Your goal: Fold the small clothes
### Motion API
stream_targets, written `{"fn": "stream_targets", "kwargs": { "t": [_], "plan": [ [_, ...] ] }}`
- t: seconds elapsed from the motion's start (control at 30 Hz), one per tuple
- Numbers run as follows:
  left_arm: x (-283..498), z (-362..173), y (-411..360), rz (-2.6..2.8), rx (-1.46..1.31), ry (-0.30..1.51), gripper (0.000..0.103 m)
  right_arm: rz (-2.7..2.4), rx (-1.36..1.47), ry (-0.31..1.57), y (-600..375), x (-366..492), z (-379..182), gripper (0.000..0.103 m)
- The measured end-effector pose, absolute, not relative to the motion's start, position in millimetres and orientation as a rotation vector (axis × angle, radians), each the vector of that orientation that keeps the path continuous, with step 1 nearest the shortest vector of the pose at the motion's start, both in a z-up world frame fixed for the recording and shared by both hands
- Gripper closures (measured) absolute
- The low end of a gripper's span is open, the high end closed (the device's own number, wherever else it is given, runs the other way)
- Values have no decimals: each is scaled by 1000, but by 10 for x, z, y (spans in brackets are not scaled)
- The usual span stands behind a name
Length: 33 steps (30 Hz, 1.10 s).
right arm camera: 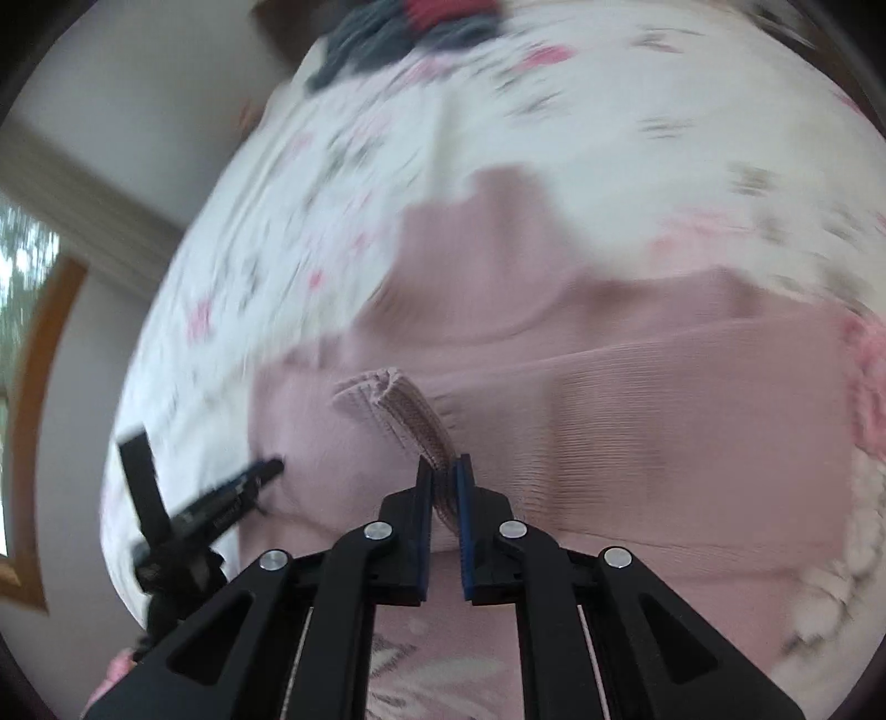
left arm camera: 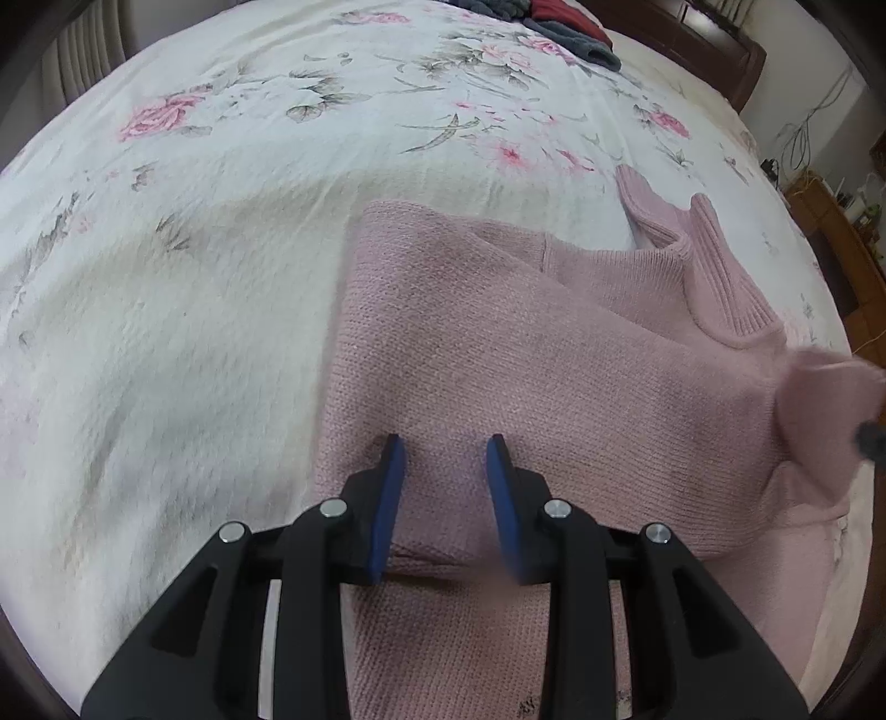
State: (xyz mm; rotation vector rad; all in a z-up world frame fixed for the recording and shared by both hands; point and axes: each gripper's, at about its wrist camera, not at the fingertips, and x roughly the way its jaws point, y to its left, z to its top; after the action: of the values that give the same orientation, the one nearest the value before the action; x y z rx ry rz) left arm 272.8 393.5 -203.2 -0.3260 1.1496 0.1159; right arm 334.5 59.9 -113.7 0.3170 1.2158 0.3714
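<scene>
A pink knitted sweater lies on the flowered bedspread, one part folded over its body, its ribbed collar toward the right. My left gripper hovers open over the sweater's left side, nothing between its blue pads. In the blurred right wrist view, my right gripper is shut on a ribbed edge of the sweater, lifted off the cloth. The left gripper shows there at the lower left. A blurred pink fold with a dark tip beside it sits at the right rim of the left wrist view.
A heap of grey and red clothes lies at the bed's far end, also seen as grey and red clothes. A dark wooden headboard and a side table with cables stand beyond the bed. A window is at left.
</scene>
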Motion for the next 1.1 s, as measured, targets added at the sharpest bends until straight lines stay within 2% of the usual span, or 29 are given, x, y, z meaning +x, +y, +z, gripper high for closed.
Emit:
{"fn": "stream_targets", "kwargs": {
  "t": [0.17,0.43,0.53,0.63,0.73,0.97,1.1],
  "plan": [
    [2729,-2031,3921,124,-313,1149,72,269,446,1201,-113,3380,-1088,96],
    [2763,-2028,3900,131,-287,1168,72,124,433,1328,-526,3215,-1672,96],
    [2783,-1938,3868,159,-271,1179,72,137,443,1281,-603,3125,-1568,95],
    [2785,-1710,3700,125,-253,1110,71,168,406,1204,-520,3159,-1350,90],
    [2861,-1593,3376,43,-213,1092,62,232,370,1190,-336,3306,-1248,89],
    [2960,-1891,3079,15,-176,1164,62,196,265,1287,-187,3382,-1629,89],
    [2900,-2041,3130,4,-169,1158,62,205,306,1314,-346,3267,-1846,90]
  ]
}}
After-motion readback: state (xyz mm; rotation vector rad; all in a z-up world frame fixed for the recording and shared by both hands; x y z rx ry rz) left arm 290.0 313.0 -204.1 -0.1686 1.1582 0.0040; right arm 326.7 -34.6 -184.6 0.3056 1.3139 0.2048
